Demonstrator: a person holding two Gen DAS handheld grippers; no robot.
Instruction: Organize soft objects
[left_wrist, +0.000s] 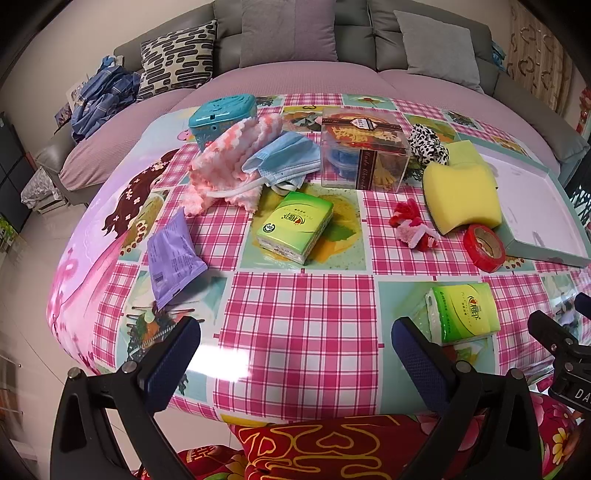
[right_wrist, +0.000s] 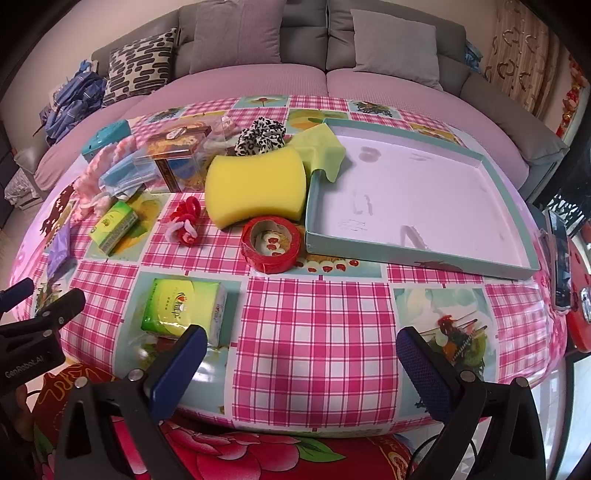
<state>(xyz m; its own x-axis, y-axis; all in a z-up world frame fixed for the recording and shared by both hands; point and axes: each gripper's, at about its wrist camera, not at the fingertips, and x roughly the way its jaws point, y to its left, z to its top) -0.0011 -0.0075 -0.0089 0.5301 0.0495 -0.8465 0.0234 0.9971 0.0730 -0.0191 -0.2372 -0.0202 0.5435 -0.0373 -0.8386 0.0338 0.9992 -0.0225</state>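
**Both grippers poised at the near edge, jaws spread and empty**

We see the left gripper (left_wrist: 295, 347) low over the near edge of the counter (left_wrist: 295, 314), its jaws spread wide with nothing between them. The right gripper (right_wrist: 301, 349) sits beside it at the same edge, jaws likewise released and empty; in the left wrist view part of it shows at the right border.

Closest to us lies a green tissue pack (right_wrist: 184, 312), flat on the checked cloth, just ahead of the right gripper's left finger. A second tissue pack (left_wrist: 295, 229) lies further in, towards the middle. Behind it a pink knitted cloth (left_wrist: 225, 166) is heaped, with a blue face mask (left_wrist: 284, 158) draped over its right side. A purple sachet (left_wrist: 171, 254) lies to the left, near the counter's rim.

To the right, a yellow sponge (right_wrist: 255, 188) rests near the corner of the shallow tray (right_wrist: 491, 266), with a yellow-green cloth (right_wrist: 325, 151) hanging over the tray's far corner. A red tape roll (right_wrist: 271, 243) lies just in front of the sponge, and a red-and-pink yarn bundle (right_wrist: 186, 219) sits left of it. A spotted scrunchie (right_wrist: 260, 138) sits behind the sponge, beside a clear box (left_wrist: 364, 155). A teal container (left_wrist: 221, 114) stands at the far left.
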